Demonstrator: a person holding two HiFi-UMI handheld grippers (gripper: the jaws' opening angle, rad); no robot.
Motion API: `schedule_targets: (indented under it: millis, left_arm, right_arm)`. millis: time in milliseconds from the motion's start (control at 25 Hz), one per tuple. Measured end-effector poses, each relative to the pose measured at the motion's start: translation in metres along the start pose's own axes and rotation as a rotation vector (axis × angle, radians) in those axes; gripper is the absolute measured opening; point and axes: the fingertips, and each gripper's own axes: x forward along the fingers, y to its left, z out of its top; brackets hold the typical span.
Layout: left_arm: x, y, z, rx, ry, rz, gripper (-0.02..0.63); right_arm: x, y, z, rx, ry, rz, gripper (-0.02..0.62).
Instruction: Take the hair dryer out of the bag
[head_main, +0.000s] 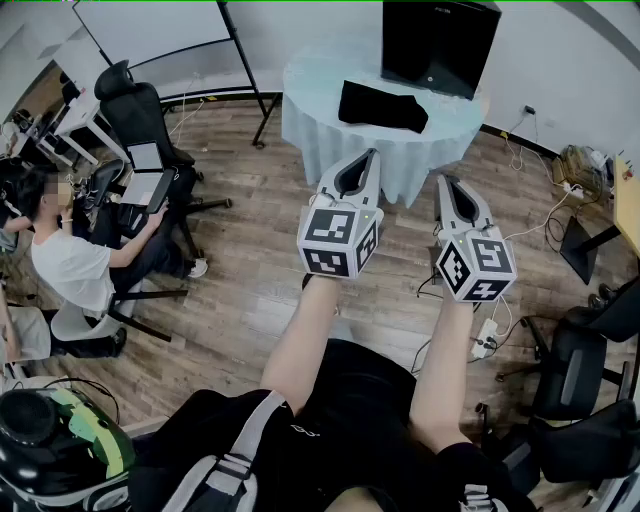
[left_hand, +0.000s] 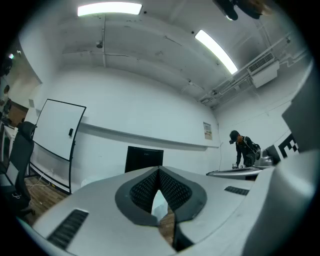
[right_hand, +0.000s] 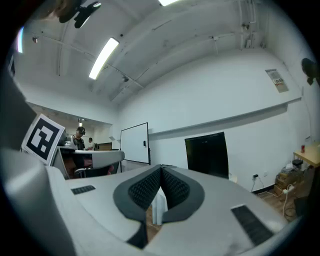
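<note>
A flat black bag (head_main: 383, 106) lies on a round table with a pale blue cloth (head_main: 330, 120) ahead of me. No hair dryer shows in any view. My left gripper (head_main: 371, 154) is held level in the air, short of the table's near edge, its jaws pressed together with nothing between them. My right gripper (head_main: 444, 179) hangs beside it, also shut and empty. In the left gripper view the pads (left_hand: 150, 190) meet at the tip. The pads (right_hand: 172, 189) in the right gripper view touch as well.
A tall black box (head_main: 440, 40) stands on the table behind the bag. A person (head_main: 70, 262) sits at the left among office chairs (head_main: 140, 110). A whiteboard (head_main: 150, 30) stands at the back left. A power strip (head_main: 485, 340) and cables lie on the wooden floor at the right.
</note>
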Motion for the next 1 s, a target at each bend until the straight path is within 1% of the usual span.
schedule_targets:
  millis: [200, 440, 640, 800, 1000]
  left_arm:
    - [0.005, 0.004, -0.008, -0.005, 0.017, 0.006, 0.003]
    - [0.011, 0.027, -0.017, -0.024, 0.037, 0.023, 0.003]
    - [0.025, 0.044, -0.022, -0.042, 0.046, 0.013, 0.003]
    - [0.044, 0.069, -0.019, -0.052, 0.046, 0.014, 0.003]
    - [0.069, 0.115, -0.016, -0.049, 0.050, 0.023, 0.003]
  right_arm:
    - [0.007, -0.004, -0.008, 0.004, 0.011, 0.001, -0.002]
    - [0.029, 0.000, -0.022, -0.063, 0.066, -0.026, 0.000]
    - [0.049, -0.008, -0.022, -0.043, 0.064, -0.049, 0.000]
    - [0.074, -0.016, -0.020, -0.020, 0.058, -0.068, 0.000]
    - [0.123, -0.014, -0.017, 0.003, 0.034, -0.078, 0.000]
